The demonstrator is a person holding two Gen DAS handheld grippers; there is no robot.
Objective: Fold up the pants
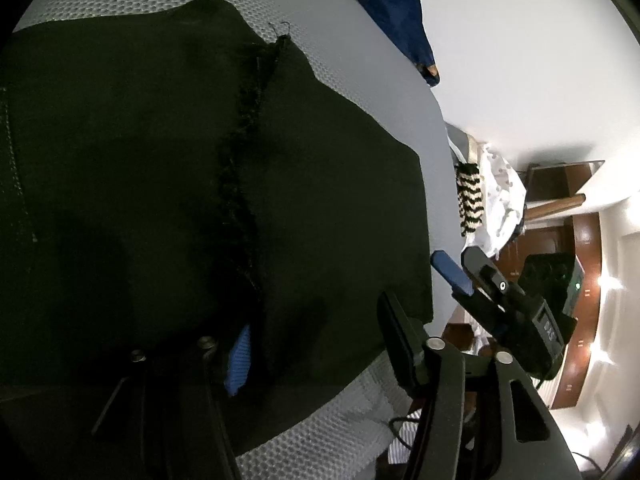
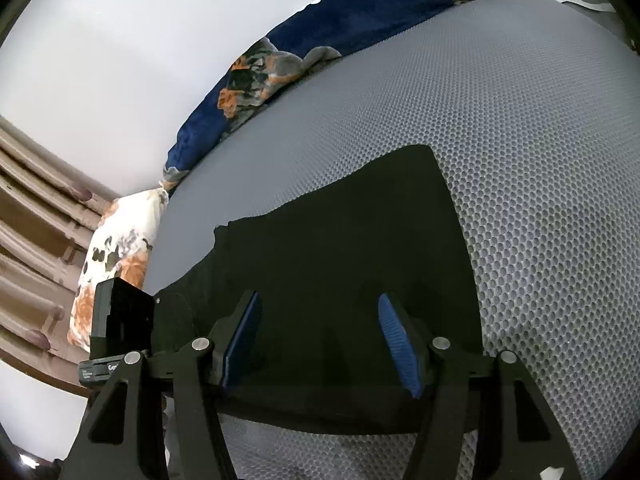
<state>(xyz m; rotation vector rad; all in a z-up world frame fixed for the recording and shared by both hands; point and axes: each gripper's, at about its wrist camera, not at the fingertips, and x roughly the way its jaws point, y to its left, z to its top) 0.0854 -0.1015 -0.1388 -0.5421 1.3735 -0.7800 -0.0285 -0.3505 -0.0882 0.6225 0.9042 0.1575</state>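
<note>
Black pants [image 1: 140, 160] lie spread on a grey mesh mattress [image 1: 360, 60], with a frayed seam [image 1: 244, 140] running down the middle. My left gripper [image 1: 316, 352] is low over the near edge of the cloth, its jaws apart. Cloth lies between them and a fold partly covers its left blue pad [image 1: 238, 364]. In the right wrist view the pants [image 2: 340, 248] reach a squared corner at the far end. My right gripper [image 2: 322, 340] stands open over their near edge, the cloth beneath and between both pads. One of its blue pads [image 1: 450, 274] shows beside the pants' right corner.
A dark blue floral blanket [image 2: 320, 40] is bunched along the mattress's far edge by the white wall. A floral pillow [image 2: 116, 256] lies at the left. A black-and-cream striped cloth [image 1: 470, 200] and a white cloth [image 1: 504, 200] hang past the mattress edge above a wooden floor.
</note>
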